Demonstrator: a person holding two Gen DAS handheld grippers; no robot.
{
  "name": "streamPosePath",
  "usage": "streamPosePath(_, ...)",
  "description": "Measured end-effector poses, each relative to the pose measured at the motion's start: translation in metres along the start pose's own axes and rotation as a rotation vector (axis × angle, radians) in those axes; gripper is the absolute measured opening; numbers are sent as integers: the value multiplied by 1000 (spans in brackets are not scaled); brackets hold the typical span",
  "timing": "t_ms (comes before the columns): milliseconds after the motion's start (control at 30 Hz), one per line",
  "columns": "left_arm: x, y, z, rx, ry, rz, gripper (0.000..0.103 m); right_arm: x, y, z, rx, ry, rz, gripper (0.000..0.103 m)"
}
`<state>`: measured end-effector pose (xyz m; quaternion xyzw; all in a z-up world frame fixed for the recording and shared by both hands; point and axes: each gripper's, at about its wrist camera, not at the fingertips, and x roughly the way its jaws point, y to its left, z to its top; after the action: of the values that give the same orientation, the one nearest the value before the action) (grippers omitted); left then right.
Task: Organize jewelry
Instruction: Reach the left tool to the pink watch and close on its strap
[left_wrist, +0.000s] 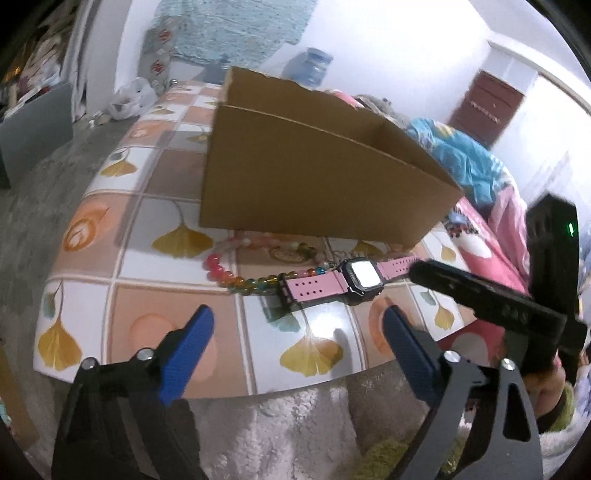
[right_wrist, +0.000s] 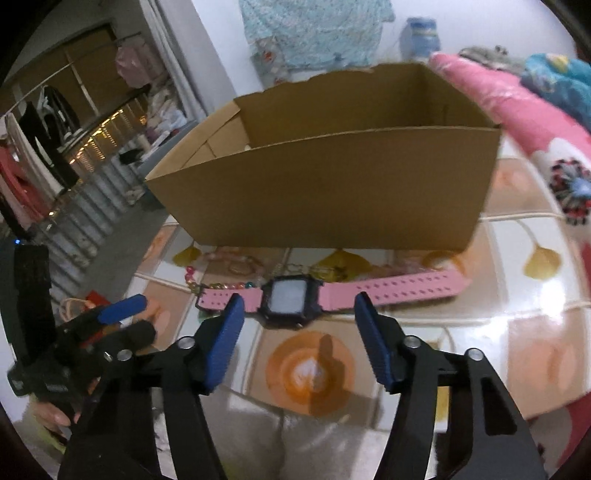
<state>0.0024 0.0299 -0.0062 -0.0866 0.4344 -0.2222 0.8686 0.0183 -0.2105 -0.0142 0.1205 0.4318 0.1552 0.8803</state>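
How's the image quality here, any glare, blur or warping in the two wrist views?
Left wrist view: glare whites out the watch face and a patch of table; fisheye bends the box edges. Right wrist view: box and beads look soft, the table shines at right, and the right gripper casts a shadow.

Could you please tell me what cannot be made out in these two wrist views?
- Cardboard box floor: both views, hidden by its near wall.
- Pale beads by the box: blurred in both views.
- Watch face: glare, unreadable.
- Bead bracelet: right view, partly hidden behind the strap.
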Motion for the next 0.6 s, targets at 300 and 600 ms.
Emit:
streamPosePath(300, 30, -4, 9, 5, 82, -28, 59, 27, -4, 10, 4, 58, 50, 44)
streamPosePath(600, 50, 6, 14, -86, 130, -108, 44, 45, 0, 10, -39, 100, 58, 34)
